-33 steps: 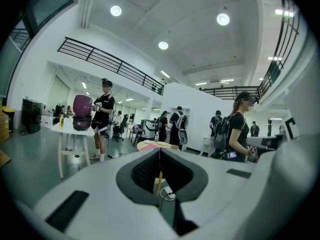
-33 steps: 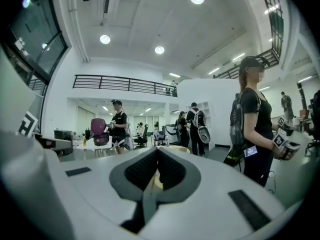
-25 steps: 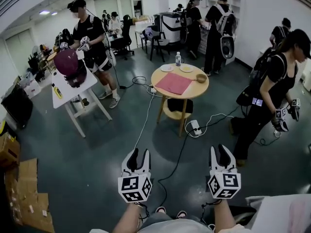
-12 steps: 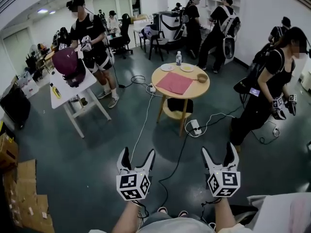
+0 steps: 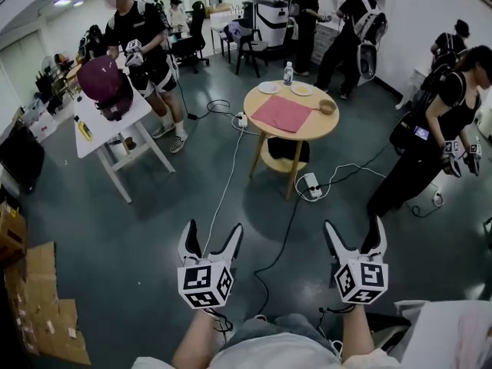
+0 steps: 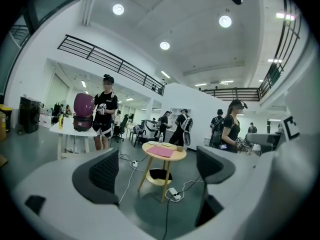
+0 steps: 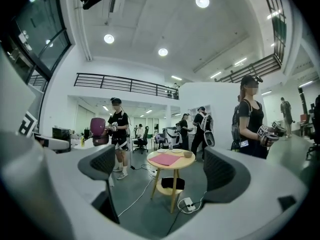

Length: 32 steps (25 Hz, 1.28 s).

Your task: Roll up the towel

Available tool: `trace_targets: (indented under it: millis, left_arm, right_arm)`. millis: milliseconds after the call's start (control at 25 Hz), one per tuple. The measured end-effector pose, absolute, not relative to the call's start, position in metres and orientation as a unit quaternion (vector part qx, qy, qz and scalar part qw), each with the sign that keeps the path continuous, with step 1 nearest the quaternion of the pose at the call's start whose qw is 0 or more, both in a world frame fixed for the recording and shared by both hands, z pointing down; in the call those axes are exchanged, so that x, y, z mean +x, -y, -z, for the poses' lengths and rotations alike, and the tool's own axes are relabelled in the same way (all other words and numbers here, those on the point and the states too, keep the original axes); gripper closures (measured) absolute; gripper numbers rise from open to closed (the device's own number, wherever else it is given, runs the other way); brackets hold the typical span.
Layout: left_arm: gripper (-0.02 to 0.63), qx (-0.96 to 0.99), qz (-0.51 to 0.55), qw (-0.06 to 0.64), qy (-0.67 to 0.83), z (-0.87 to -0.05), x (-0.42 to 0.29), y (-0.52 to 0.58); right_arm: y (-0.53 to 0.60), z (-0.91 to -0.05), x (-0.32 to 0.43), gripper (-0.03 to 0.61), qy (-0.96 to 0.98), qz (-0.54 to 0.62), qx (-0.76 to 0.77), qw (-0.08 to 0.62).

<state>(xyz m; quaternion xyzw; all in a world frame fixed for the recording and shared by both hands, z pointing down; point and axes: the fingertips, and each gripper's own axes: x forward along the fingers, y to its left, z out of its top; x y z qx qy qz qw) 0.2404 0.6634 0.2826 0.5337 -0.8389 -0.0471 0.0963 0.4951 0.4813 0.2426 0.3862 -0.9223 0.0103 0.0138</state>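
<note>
A pink towel (image 5: 282, 113) lies flat on a round wooden table (image 5: 270, 134) some way ahead of me; it also shows in the left gripper view (image 6: 161, 151) and the right gripper view (image 7: 167, 159). My left gripper (image 5: 211, 237) and right gripper (image 5: 355, 233) are held side by side over the floor, well short of the table. Both have just been opening and stand wide open with nothing between the fingers.
On the round table stand a water bottle (image 5: 288, 73), two plates (image 5: 270, 88) and a small bowl (image 5: 327, 107). A power strip (image 5: 312, 186) and cables (image 5: 224, 194) lie on the floor around it. A white table (image 5: 111, 126) with a maroon bag (image 5: 107, 87) stands left. People stand around; one (image 5: 433, 131) at right.
Both grippers' jaws went from nearly shut to wide open. Both hands moved a little forward toward the round table. The person at right shifted slightly.
</note>
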Motion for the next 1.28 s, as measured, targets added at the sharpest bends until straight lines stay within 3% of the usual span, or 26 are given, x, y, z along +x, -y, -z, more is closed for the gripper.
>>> trace_targets:
  millis: [520, 1280]
  left_arm:
    - [0.135, 0.506, 0.042, 0.104, 0.855, -0.302, 0.172, -0.607]
    - [0.135, 0.499, 0.041, 0.109, 0.859, -0.297, 0.064, -0.389]
  right_arm:
    - [-0.398, -0.272, 0.427, 0.044, 0.923, -0.03, 0.381, 0.035]
    - [-0.172, -0.29, 0.313, 0.121, 0.929, -0.062, 0.36, 0.065]
